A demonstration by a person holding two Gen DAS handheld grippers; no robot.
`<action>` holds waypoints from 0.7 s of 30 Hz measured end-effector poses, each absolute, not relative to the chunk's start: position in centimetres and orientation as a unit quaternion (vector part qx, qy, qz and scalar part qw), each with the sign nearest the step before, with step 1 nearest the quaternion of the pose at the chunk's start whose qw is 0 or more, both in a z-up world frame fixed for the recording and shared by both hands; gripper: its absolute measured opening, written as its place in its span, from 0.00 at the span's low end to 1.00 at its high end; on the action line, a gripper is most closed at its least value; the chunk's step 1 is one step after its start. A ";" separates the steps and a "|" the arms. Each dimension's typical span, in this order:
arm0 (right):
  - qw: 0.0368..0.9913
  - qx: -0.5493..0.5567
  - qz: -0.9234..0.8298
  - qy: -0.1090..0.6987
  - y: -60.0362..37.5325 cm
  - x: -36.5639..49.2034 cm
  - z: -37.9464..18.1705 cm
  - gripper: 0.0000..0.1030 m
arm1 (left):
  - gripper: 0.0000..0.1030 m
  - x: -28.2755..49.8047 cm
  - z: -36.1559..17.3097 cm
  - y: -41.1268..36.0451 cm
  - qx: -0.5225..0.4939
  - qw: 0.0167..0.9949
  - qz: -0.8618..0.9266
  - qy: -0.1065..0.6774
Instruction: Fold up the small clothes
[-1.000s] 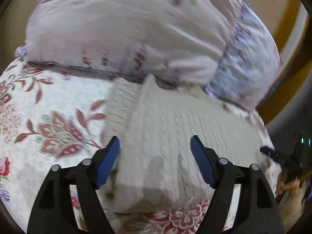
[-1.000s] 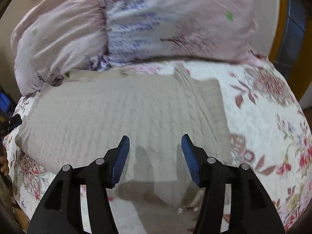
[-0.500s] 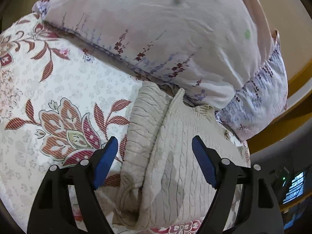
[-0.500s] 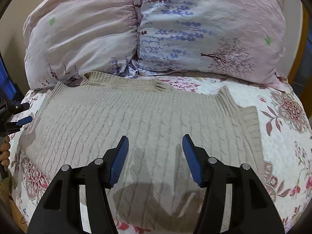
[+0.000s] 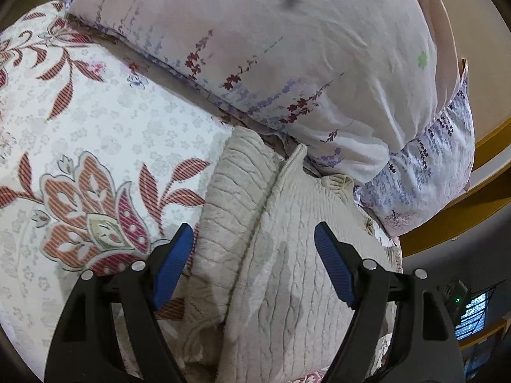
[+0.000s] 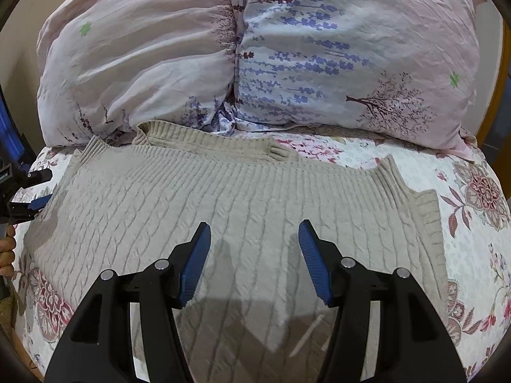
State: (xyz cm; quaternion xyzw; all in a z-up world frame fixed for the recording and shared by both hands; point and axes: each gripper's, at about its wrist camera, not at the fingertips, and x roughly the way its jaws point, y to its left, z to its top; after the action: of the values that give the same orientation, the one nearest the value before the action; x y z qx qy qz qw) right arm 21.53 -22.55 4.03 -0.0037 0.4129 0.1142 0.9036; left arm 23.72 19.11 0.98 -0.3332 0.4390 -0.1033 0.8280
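Both grippers were spread wide and holding nothing. The left gripper (image 5: 254,266) hung right over the sweater's (image 6: 230,223) left end, where a sleeve (image 5: 233,198) was already folded in on top of the body. The right gripper (image 6: 254,263) hovered over the middle of the knit.

The sweater lay flat on the floral bedspread (image 6: 479,255), its ribbed collar (image 6: 204,142) tucked against the pillows (image 6: 287,57). So it pointed neck-to-pillows, but its long axis ran side to side across the bed.

My take on doing the next fold well: pinch both layers at the folded edge, not just the top one, because chunky cable knit slides and bunches. I'd lift both ends evenly and keep the fold line parallel to the ribbing.
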 end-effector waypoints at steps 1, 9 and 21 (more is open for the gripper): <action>0.904 -0.006 0.115 0.411 -22.3 21.6 4.1 0.57 | 0.76 23.8 0.9 19.0 -0.335 0.827 -0.105 0.439; 0.898 -0.034 0.111 0.425 -20.7 22.4 3.0 0.58 | 0.76 24.1 1.0 18.4 -0.333 0.829 -0.105 0.436; 0.897 -0.056 0.102 0.427 -20.1 22.5 2.0 0.60 | 0.76 24.3 1.2 18.0 -0.339 0.826 -0.109 0.436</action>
State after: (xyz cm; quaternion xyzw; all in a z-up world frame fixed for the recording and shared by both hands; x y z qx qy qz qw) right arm 22.47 -20.13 2.00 -0.0565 0.4269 0.1022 0.8967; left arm 24.32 18.02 1.19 -0.3395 0.4358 -0.1090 0.8264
